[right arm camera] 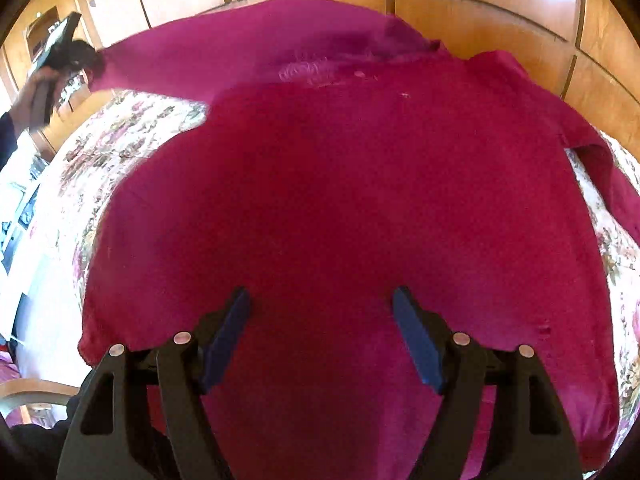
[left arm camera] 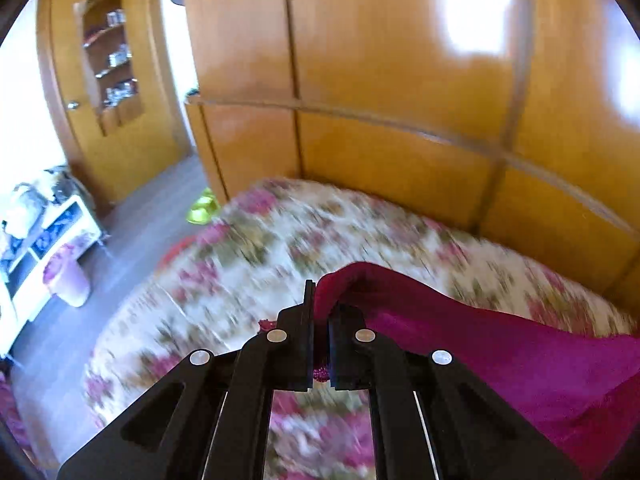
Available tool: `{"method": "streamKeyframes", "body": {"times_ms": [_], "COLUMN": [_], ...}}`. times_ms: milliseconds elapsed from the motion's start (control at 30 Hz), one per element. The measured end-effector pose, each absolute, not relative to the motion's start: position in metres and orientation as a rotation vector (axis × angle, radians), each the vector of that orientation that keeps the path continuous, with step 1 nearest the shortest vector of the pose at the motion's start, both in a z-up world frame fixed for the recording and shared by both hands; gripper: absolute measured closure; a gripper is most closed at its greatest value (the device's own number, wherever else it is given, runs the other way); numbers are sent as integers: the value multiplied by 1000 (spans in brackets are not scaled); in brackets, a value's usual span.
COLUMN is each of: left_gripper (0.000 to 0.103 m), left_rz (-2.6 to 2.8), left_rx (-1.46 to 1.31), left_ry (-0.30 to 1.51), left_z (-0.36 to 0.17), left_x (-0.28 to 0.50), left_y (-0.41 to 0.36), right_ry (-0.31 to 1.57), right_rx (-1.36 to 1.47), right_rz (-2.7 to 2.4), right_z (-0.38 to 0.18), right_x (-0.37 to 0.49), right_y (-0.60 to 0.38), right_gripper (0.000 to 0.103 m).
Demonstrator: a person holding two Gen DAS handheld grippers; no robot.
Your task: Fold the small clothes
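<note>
Noted from my side: glossy orange-brown wooden wardrobe panels [left arm camera: 392, 80] behind the floral-print bedspread [left arm camera: 256, 248]; lime-green plastic object [left arm camera: 203, 210] on grey floor [left arm camera: 132, 216].

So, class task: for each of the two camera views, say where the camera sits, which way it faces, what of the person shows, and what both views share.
Left wrist view: sits on the left gripper, faces along the floral bed toward the wooden wardrobe; its fingers pinch a sleeve end.
Right wrist view: sits on the right gripper, faces down at the spread magenta sweater; fingers open; a hand at far left.
Shared: sweater, bed, wardrobe.
</note>
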State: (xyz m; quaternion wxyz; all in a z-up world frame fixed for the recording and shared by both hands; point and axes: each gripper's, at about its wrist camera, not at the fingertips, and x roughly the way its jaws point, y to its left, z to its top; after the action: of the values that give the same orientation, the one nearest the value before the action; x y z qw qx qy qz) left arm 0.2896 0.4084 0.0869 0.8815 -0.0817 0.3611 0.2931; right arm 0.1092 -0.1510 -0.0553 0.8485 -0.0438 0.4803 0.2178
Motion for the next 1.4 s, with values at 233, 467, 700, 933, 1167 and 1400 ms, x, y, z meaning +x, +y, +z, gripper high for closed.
{"method": "streamKeyframes", "body": {"times_ms": [233, 467, 700, 933, 1167, 1400], "left_gripper": [99, 90, 41, 41, 41, 41], "left_rz": [682, 745, 763, 262, -337, -453], "left_rx": [-130, -221, -294, -420, -411, -339], "left_ry": [810, 1036, 1039, 991, 1043, 1102], "left_z": [81, -2, -28, -21, -32, -52], "left_x": [351, 348, 269, 188, 113, 84], "left_y": [413, 427, 427, 336, 183, 102], "right_ry": [1036, 1040, 1040, 960, 939, 1102], "right_rx": [-106, -113, -105, -39, 36, 196], "right_rz": [437, 432, 442, 310, 20, 62], "right_z": [-61, -63, -60, -31, -19, -55], "right_x": [111, 109, 110, 115, 113, 95], "right_y": [-148, -144, -141, -191, -308, -363], "right_gripper": [23, 15, 13, 13, 13, 29]}}
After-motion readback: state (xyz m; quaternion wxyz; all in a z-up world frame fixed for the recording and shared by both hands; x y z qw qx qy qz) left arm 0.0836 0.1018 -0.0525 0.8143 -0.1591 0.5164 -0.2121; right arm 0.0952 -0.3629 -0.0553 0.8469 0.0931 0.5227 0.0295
